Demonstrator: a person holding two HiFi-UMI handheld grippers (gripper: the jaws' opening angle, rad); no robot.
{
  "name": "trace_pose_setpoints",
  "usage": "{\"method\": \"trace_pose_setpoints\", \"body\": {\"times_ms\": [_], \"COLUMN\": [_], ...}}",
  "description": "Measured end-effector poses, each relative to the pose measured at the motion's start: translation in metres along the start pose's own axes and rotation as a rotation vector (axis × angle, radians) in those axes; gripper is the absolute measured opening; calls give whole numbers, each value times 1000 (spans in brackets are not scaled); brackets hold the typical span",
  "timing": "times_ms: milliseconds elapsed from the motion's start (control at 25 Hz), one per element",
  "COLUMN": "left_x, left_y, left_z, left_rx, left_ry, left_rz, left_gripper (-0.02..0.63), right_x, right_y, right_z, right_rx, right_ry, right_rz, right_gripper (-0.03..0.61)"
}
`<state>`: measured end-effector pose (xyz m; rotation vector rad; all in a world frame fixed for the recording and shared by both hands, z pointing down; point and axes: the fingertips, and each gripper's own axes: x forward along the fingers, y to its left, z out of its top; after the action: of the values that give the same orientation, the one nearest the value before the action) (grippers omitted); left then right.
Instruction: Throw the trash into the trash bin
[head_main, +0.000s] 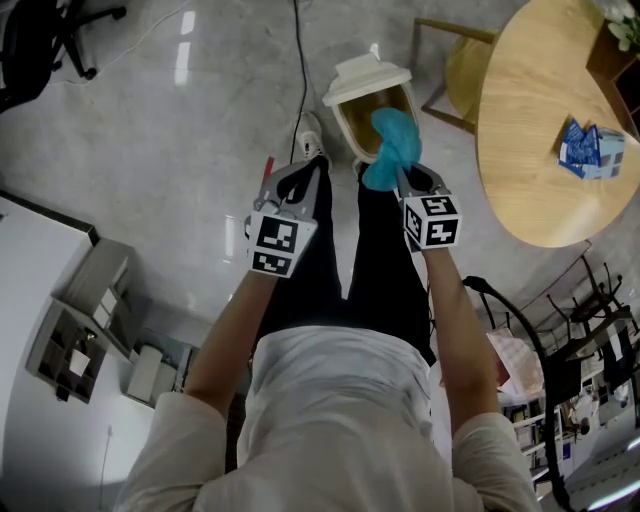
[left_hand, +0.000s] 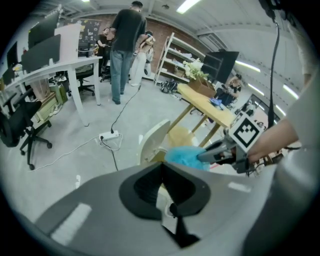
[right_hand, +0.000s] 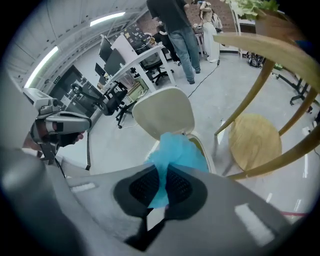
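Note:
A crumpled blue piece of trash hangs over the open mouth of a cream trash bin whose lid is tipped back. My right gripper is shut on the trash's lower end. In the right gripper view the blue trash sticks up from between the closed pads of that gripper, in front of the bin lid. My left gripper is to the left of the bin, shut and holding nothing. The left gripper view shows the trash and the right gripper just past the left gripper.
A round wooden table with a blue-and-white carton stands to the right, a wooden stool beside the bin. A black cable runs across the floor behind the bin. A white desk is at left. People stand farther off.

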<state>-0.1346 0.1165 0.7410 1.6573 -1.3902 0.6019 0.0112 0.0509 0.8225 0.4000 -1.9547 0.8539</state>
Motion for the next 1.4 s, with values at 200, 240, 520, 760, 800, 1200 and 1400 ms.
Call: {"method": "trace_pose_setpoints", "body": {"times_ms": [200,240,520,760,800,1200,1400], "left_x": [20,24,47,61,65,89,97], "left_y": [3,3,8,11,11,10,5], "left_z": [-9,-10,-20,-32,-34,-43,-46], "left_rx": [2,2,-5,-11,-10,22,33], "left_ry": [7,7,5,14,17,34,35], "left_rz": [3,5,13,13,12,-7,-18], "left_gripper": [3,3,3,3,3,4,3], "right_x": [29,35,73,100,104,123,127], "right_y": [-9,-10,-19,-34,-38,-54,-57], "right_z": [-6,-8,-22,-24,-25,-34,-36], "right_rx": [9,8,5,0,2,-10,-8], "right_ry": [21,25,50,54,57,86,80], "right_rz": [23,28,50,40,38,-3,-21], "right_gripper": [8,8,8,8,8,8,8]}}
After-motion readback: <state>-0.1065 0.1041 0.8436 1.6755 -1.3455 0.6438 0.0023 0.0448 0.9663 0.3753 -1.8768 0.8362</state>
